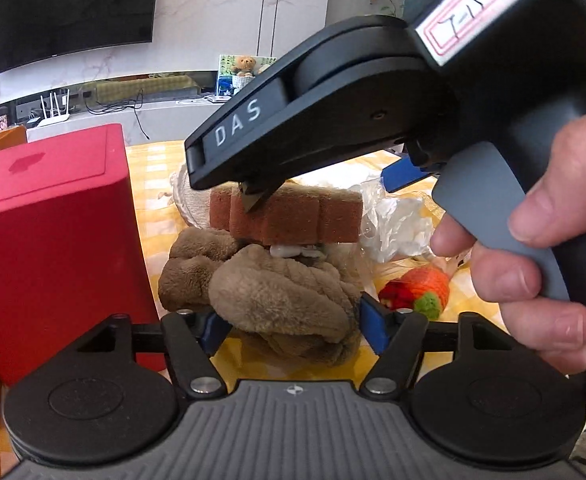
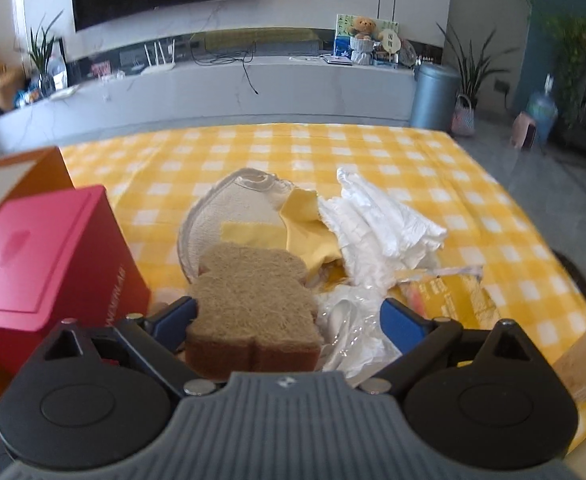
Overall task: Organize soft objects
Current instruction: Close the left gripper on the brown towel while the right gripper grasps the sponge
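Observation:
A brown plush toy point(image 1: 285, 300) lies on the yellow checked table between the blue pads of my left gripper point(image 1: 295, 326), which stands open around it. Just behind it, a brown bear-shaped sponge point(image 1: 293, 216) sits raised on the pile. My right gripper point(image 1: 325, 188), held by a hand point(image 1: 553, 240), reaches over it from the right. In the right wrist view the sponge point(image 2: 253, 312) rests against the left pad of the right gripper point(image 2: 289, 320). The right pad stands well clear of it over crumpled clear plastic point(image 2: 349, 332), so these jaws are open.
A red box point(image 2: 41, 260) stands close on the left, with an orange box point(image 2: 21, 176) behind it. Beyond the sponge are a clear glass dish point(image 2: 213, 216), a yellow cloth point(image 2: 305, 232) and a white cloth point(image 2: 381, 224). A knitted carrot point(image 1: 425, 284) lies on the right.

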Tool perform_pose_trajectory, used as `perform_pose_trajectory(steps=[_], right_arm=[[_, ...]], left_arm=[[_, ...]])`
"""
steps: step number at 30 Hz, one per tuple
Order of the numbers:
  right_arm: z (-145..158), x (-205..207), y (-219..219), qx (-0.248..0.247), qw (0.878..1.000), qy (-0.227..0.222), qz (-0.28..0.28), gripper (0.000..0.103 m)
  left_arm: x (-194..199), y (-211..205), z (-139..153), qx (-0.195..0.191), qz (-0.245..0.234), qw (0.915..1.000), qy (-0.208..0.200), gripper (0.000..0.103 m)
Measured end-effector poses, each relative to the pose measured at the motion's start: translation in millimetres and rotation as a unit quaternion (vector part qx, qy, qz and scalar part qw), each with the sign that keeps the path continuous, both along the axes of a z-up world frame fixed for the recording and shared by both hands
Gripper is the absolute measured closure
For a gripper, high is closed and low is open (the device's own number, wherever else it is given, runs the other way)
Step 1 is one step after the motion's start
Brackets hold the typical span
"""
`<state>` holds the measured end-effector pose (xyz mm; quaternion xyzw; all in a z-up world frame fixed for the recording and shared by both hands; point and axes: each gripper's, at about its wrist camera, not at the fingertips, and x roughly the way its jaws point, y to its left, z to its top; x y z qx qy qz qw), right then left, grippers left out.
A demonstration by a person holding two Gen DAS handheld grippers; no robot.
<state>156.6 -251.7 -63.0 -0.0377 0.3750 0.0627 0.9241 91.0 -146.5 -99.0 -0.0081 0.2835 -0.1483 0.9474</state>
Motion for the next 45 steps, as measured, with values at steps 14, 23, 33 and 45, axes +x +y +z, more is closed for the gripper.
perform_pose_trajectory(steps=[14, 23, 33, 45], right_arm=[[7.1, -14.0, -2.1, 0.003, 0.999, -0.025, 0.029, 0.040], [-8.6, -1.7, -1.0, -0.011, 1.000, -0.005, 0.025, 0.005], [-0.8, -14.8, -3.8, -0.038, 0.999, -0.019, 0.030, 0.004], [2.1, -0.6, -15.9, 0.090, 0.995, 0.029, -0.010, 0.009]], left_arm=[[-4.3, 7.0, 4.2, 0.013, -0.016, 0.9998, 0.002, 0.050], [-27.4, 11.6, 18.0, 0.043, -0.016, 0.9987, 0.025, 0.057], [-44.8, 10.8, 10.4, 0.049, -0.011, 0.9987, 0.008, 0.044], [-11.7, 25.0, -10.6, -0.086, 0.059, 0.9879, 0.114, 0.018]])
